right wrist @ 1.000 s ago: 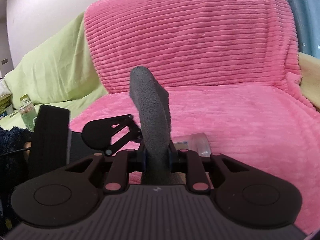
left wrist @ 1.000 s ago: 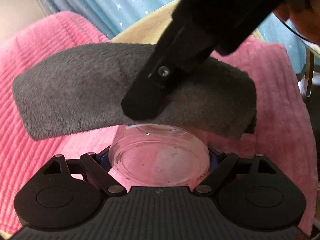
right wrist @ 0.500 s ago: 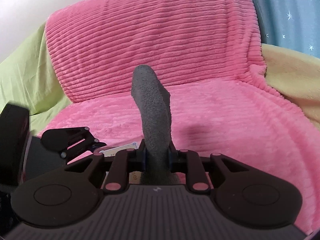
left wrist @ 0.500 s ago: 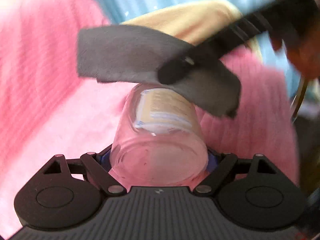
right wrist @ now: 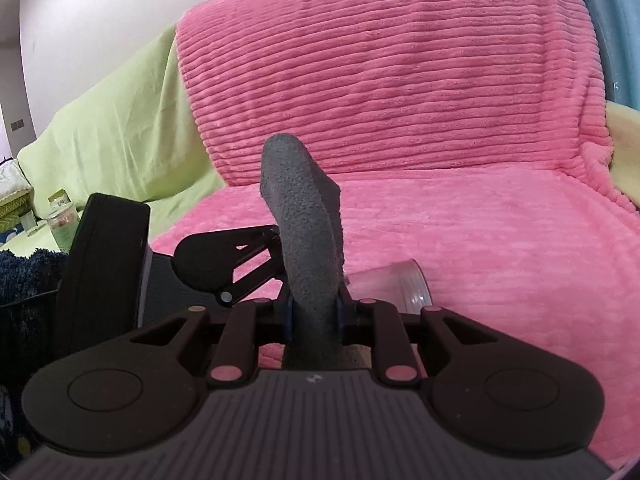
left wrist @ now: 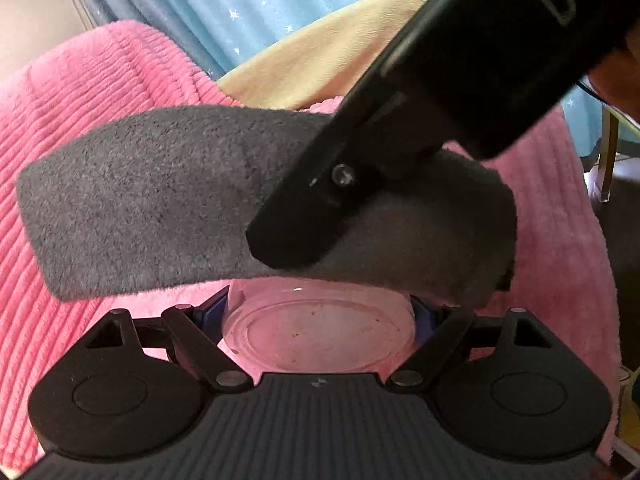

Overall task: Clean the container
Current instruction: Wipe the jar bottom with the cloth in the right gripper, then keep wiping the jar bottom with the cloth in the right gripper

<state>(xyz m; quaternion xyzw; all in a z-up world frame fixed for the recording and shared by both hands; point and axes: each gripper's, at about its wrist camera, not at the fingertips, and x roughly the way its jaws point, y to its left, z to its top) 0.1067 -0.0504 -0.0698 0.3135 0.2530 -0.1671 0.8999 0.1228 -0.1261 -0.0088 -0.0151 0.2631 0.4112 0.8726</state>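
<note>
left wrist view: left gripper (left wrist: pixel 320 312) clamped on clear glass jar (left wrist: pixel 320 332), base specks remaining; right gripper (right wrist: pixel 314 316) pinching grey cloth (left wrist: pixel 160 200) draped across jar's far end; wiping apparently unfinished.

This is a home, probably a living room. A sofa covered with a pink ribbed blanket (right wrist: pixel 400 92) fills the far side, with a light green cover (right wrist: pixel 120 132) to its left. A blue curtain with small stars (left wrist: pixel 248 12) hangs behind, and a candle jar (right wrist: pixel 62 222) stands at far left.
</note>
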